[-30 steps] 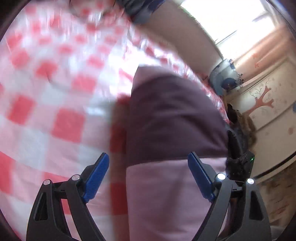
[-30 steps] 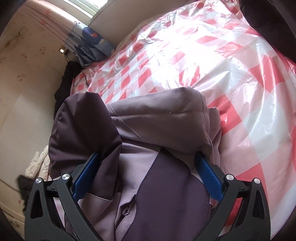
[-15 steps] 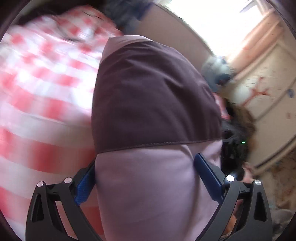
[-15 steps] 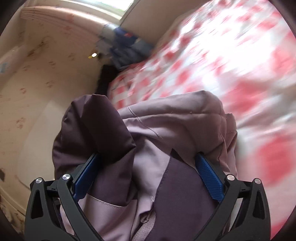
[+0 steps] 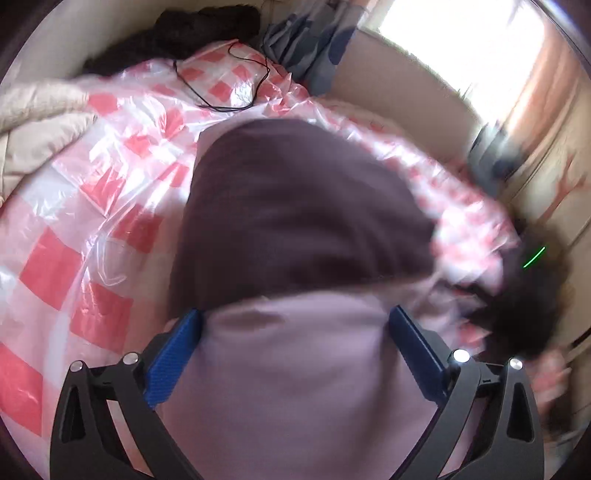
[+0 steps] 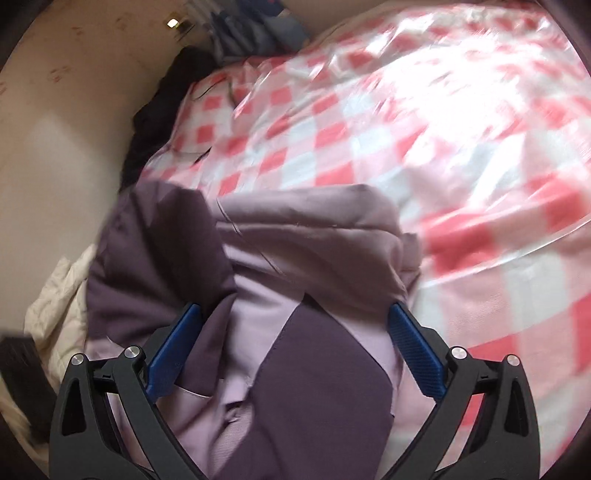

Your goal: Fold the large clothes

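A large two-tone garment, dark purple and pale lilac (image 5: 295, 229), fills the space between the fingers of my left gripper (image 5: 295, 321). The jaws stand wide apart, with the folded cloth bulging between them over the red-and-white checked plastic sheet (image 5: 74, 258). In the right wrist view the same garment (image 6: 303, 251) lies bunched between the wide-spread fingers of my right gripper (image 6: 295, 317), with a dark panel and a lilac collar-like fold. Whether either gripper pinches the cloth is hidden beneath it.
A beige quilt (image 5: 33, 122) lies at the left edge of the sheet. A black cable (image 5: 229, 92) runs across the far part. Dark clothes (image 5: 192, 29) and grey-blue fabric (image 5: 314, 44) pile by the wall. The checked sheet (image 6: 443, 129) spreads to the right.
Both views swung across the bed; the garment stayed between both pairs of fingers. The left view now shows more of the sheet's far end, the cable and the quilt.
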